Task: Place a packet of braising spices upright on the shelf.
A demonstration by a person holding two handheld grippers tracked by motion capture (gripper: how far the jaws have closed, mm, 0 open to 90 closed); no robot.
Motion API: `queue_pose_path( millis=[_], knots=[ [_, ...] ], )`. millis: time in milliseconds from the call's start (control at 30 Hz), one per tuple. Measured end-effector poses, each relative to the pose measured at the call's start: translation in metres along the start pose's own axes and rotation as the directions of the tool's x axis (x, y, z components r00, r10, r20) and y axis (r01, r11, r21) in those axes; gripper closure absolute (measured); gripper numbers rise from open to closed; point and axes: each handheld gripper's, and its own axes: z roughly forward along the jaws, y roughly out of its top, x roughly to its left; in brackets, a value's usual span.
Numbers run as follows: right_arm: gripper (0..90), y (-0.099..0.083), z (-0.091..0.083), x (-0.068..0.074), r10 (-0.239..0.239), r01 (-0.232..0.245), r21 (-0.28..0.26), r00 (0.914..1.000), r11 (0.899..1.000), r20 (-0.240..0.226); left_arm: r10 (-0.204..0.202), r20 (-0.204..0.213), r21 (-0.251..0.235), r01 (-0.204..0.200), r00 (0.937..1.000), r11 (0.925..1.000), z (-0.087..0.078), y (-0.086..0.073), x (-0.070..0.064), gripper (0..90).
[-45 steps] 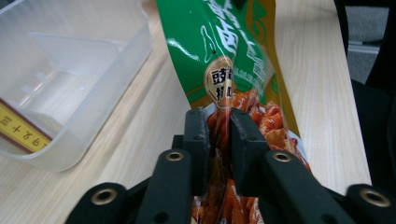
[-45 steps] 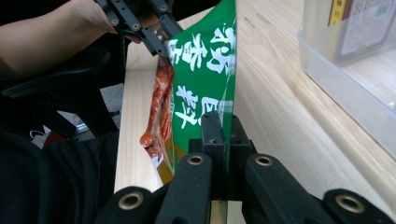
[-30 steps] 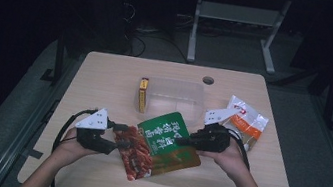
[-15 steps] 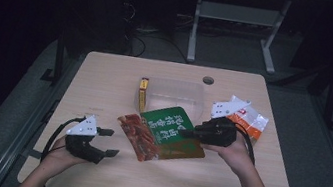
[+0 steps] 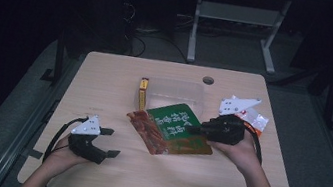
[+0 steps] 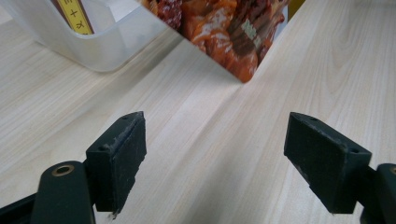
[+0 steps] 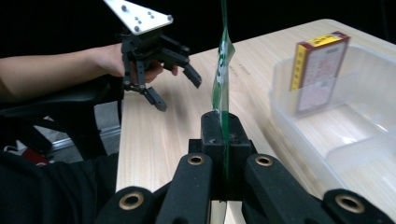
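Right gripper [image 5: 193, 127]: we see its jaws clamped on the right edge of the snack pouch [image 5: 171, 127], pinched edge-on in the right gripper view [image 7: 223, 140].
Left gripper [image 5: 110, 142]: jaws spread wide with nothing between them, held above the table [image 5: 106, 79] near its front left corner, well apart from the pouch.
Snack pouch: green and red, held just in front of the clear plastic container [image 5: 175, 91].
Surroundings: a yellow-edged box [image 5: 143, 93] stands upright at the container's left end; a white and orange packet [image 5: 254, 120] lies behind the right gripper.
Writing: we make out large pale characters on the pouch's green panel, too small to read.
View differences: the left gripper view shows the pouch's lower corner [image 6: 233, 42] raised off the wood.
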Motion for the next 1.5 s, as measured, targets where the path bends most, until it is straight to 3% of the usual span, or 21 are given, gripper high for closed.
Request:
queue_pose_path(
  millis=[367,667,1100,1500],
  knots=[
    [90.0,0.019,-0.013,0.001,-0.007,0.007,0.008,0.9989,1.0,0.047,0.01,0.002,0.008,-0.01,0.9999,0.9999,0.001,-0.001,0.001,20.1],
    [90.0,0.033,-0.027,-0.004,0.016,-0.015,-0.011,0.9944,1.0,0.104,0.024,-0.01,0.017,-0.024,0.9997,0.9996,0.001,-0.001,0.002,17.8],
    [90.0,0.065,-0.026,-0.022,0.048,-0.052,0.017,0.9792,0.998,0.197,0.002,0.0,0.063,-0.002,1.0,0.998,0.011,-0.005,0.0,13.0],
    [90.0,0.09,-0.02,-0.038,0.071,-0.073,-0.003,0.9651,0.997,0.252,0.0,0.003,0.072,0.0,1.0,0.9974,0.013,-0.005,-0.001,13.0]
  ],
)
